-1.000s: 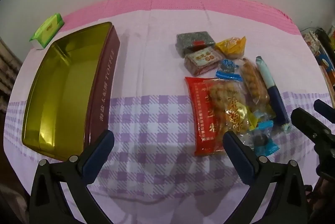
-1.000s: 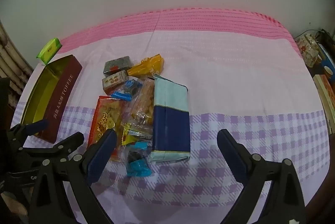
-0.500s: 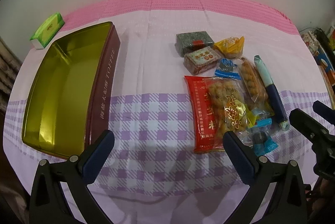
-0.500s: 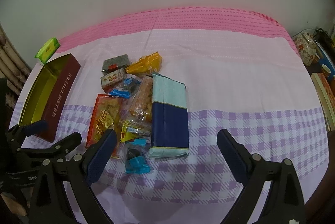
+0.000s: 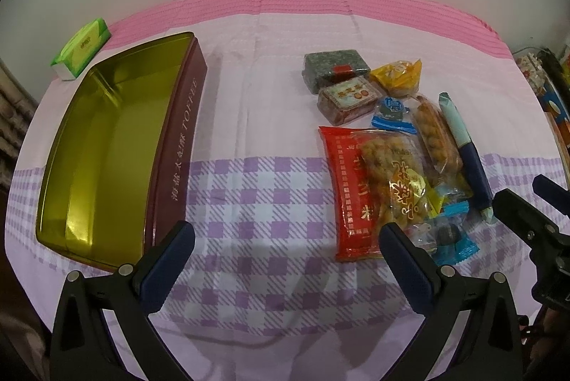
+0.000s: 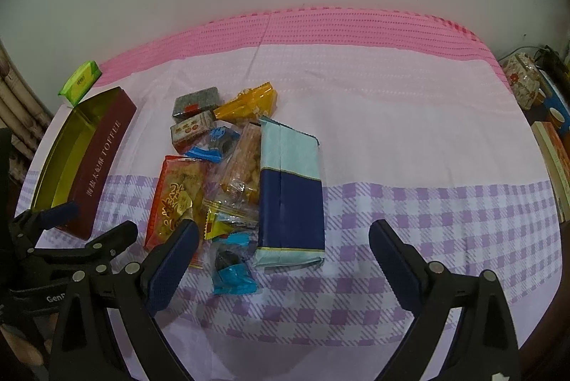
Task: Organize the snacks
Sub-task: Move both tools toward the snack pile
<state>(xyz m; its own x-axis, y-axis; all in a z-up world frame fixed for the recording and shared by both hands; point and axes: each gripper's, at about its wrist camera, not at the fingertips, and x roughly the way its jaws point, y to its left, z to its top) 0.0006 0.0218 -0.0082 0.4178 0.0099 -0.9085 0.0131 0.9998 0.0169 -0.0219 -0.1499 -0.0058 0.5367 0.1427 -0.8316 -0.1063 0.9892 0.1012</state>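
We hold the left gripper [image 5: 286, 243] above the checked cloth [image 5: 256, 202], its jaws spread wide and empty, between the open toffee tin [image 5: 107, 145] on the left of the counter and the snack pile to the right. The right gripper [image 6: 283, 243] likewise has jaws wide apart, gripping nothing, just over the near end of the pile. The pile holds a red cracker packet [image 6: 174, 199], a blue-and-teal packet [image 6: 290, 188], a yellow wrapped snack [image 6: 249, 103] and a blue-wrapped candy [image 6: 231, 274]. A green tissue pack [image 5: 82, 47] lies behind the tin.
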